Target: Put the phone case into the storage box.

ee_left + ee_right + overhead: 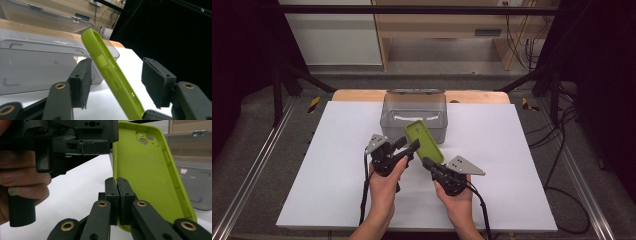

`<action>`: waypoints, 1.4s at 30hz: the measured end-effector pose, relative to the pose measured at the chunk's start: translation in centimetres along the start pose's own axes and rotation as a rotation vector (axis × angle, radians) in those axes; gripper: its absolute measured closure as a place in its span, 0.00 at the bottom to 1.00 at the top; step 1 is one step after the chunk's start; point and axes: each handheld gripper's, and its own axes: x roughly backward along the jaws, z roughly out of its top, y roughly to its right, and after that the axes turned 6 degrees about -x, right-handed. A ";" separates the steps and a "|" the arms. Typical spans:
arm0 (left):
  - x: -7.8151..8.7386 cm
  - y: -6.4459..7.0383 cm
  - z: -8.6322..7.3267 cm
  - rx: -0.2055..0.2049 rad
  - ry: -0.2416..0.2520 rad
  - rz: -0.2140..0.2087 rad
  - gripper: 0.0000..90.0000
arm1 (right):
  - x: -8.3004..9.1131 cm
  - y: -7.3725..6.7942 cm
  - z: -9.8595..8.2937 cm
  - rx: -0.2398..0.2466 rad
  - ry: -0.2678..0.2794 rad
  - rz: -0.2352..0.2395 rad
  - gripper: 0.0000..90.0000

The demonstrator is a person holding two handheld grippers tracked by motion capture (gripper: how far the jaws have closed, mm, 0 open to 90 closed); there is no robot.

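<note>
Lime-green and rubbery-looking, the phone case (424,141) is hanging in the air just in front of the clear plastic box (414,114), held tilted above the white sheet (337,165) that is covering the table. You are pinching its lower edge with your right gripper (428,162) — in the right gripper view the two black pads (124,200) are pressing together on the case's rim, with the hollow inside and the camera cutout facing the lens. Your left gripper (409,145) is sitting with its jaws spread wide, one on either side of the case; in the left gripper view the green edge (110,72) is running slantwise up between the two pads (82,80), and neither pad is touching it. Your left hand (384,187) and right hand (457,200) are coming in from the near edge of the table — close together, near its middle. The box is standing upright toward the far edge of the sheet, its lid closed.
</note>
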 end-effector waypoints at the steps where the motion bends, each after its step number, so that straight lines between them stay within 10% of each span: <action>1: 0.0 -0.2 0.0 0.007 -0.004 -0.004 0.48 | -0.1 -0.1 -0.1 0.000 -0.002 0.001 0.98; 15: 0.1 -1.1 -0.5 0.076 -0.077 -0.023 0.59 | -0.5 -0.7 -0.3 0.001 -0.004 0.024 0.98; 42: 0.4 -1.4 -1.3 0.102 -0.038 -0.002 0.78 | -1.3 -1.4 -0.9 -0.015 -0.014 0.026 0.98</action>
